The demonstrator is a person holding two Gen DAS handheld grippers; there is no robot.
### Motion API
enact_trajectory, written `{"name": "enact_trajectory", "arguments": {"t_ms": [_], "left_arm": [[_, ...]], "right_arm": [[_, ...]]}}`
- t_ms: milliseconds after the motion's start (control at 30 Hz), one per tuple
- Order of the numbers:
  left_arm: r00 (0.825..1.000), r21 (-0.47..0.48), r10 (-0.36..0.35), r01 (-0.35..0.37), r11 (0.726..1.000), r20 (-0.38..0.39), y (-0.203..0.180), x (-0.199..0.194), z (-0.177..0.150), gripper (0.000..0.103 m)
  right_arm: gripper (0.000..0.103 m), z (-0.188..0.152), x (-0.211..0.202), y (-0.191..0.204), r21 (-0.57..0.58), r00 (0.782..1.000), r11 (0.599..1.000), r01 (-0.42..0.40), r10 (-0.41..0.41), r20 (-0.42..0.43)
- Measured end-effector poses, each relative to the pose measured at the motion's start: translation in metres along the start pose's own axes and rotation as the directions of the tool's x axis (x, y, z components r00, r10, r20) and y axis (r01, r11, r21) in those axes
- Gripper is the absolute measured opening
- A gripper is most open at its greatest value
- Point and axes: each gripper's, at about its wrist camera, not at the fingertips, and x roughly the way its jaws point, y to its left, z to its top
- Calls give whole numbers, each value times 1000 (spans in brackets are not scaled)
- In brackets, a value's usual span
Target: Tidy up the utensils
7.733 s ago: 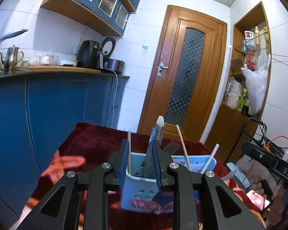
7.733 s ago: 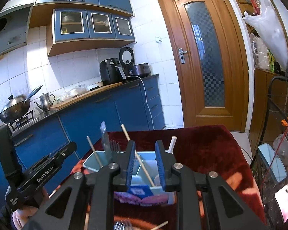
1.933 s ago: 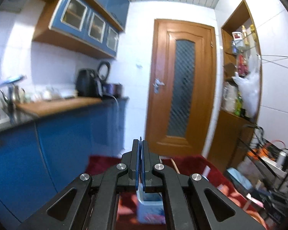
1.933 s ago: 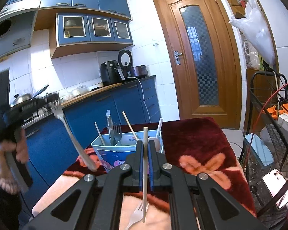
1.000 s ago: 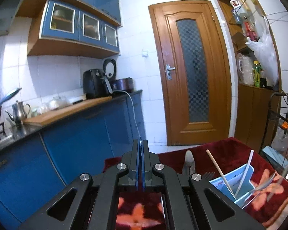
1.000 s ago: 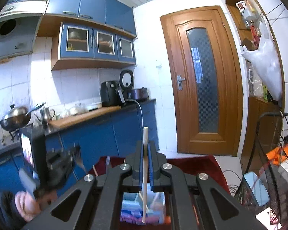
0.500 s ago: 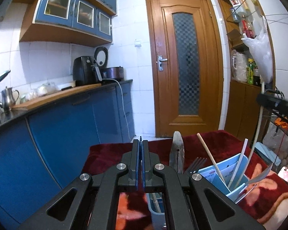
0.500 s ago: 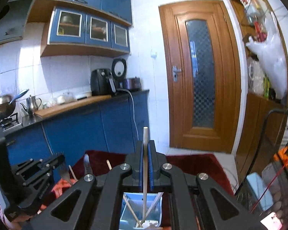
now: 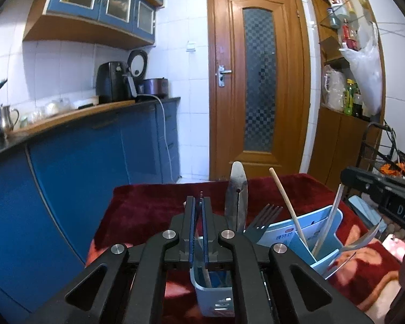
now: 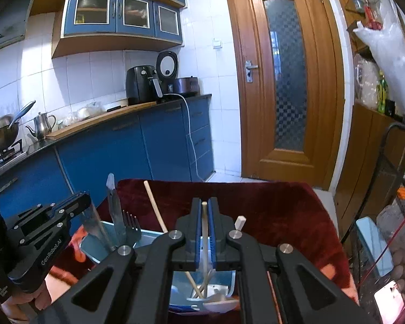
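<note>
Over the blue holder [image 10: 218, 289] on the red cloth [image 10: 270, 210], the right gripper [image 10: 204, 232] clamps a white stick; the left gripper [image 9: 198, 226] is parting around a fork handle. Best released once seated.

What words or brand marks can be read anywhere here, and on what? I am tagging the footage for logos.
"GenRobot.AI": on the side of the left claw, seen from the right wrist.
"DAS": cut off at the frame edge, on the right claw's body, seen from the left wrist.
Label on the blue utensil holder: too small to read.
Bottle labels on the shelf: too blurred to read.
</note>
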Motion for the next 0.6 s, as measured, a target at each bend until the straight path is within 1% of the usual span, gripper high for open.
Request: {"name": "enact_trajectory", "arguments": {"t_ms": [133,367,600], "left_arm": [[1000,-17,-20,20,1000,-16,-1,-5,0,8],[998,-47,-48,46,998,-30,1,-18,2,9],[997,-56,-65,63,996,-28,2,-40,1,9]], "right_arm": [[18,-2,-1,-1,15,1000,1000,-23,23,-3],[20,-3,-14,-2,34,999,998,-46,45,16],[20,-3,-41,-3,60,995,996,-72,68,71]]}}
